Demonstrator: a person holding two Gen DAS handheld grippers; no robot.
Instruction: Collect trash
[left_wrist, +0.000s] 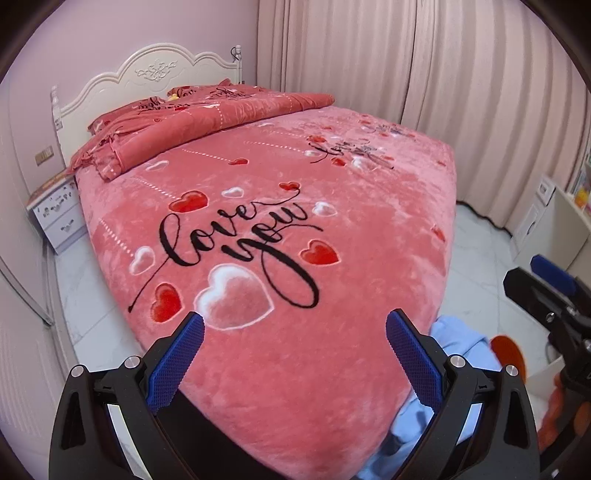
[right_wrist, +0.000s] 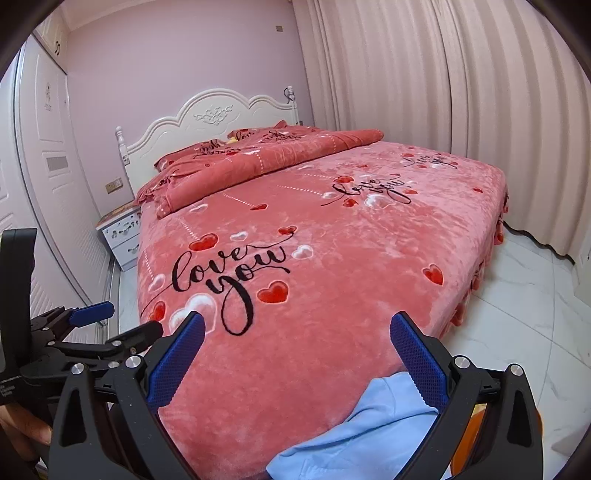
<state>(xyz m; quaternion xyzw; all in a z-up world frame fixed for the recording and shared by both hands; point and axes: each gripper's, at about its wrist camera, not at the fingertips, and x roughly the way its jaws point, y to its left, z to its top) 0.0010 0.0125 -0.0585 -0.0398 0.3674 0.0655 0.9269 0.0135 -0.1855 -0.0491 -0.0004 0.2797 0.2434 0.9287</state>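
My left gripper (left_wrist: 295, 325) is open and empty, held above the foot of a bed (left_wrist: 280, 229) covered by a pink "love you" blanket. My right gripper (right_wrist: 297, 326) is open and empty too, above the same foot end. The right gripper shows at the right edge of the left wrist view (left_wrist: 546, 291); the left gripper shows at the left edge of the right wrist view (right_wrist: 96, 325). No piece of trash is plainly visible on the bed. A small yellow object (right_wrist: 232, 140) lies by the pillows at the headboard.
A light blue cloth (right_wrist: 373, 424) lies below the foot of the bed, with something orange (left_wrist: 508, 350) beside it. A folded quilt (right_wrist: 258, 162) lies near the white headboard (right_wrist: 210, 118). A nightstand (right_wrist: 123, 236) stands left of the bed. Curtains (right_wrist: 424, 74) hang on the right, above white floor tiles (right_wrist: 524, 314).
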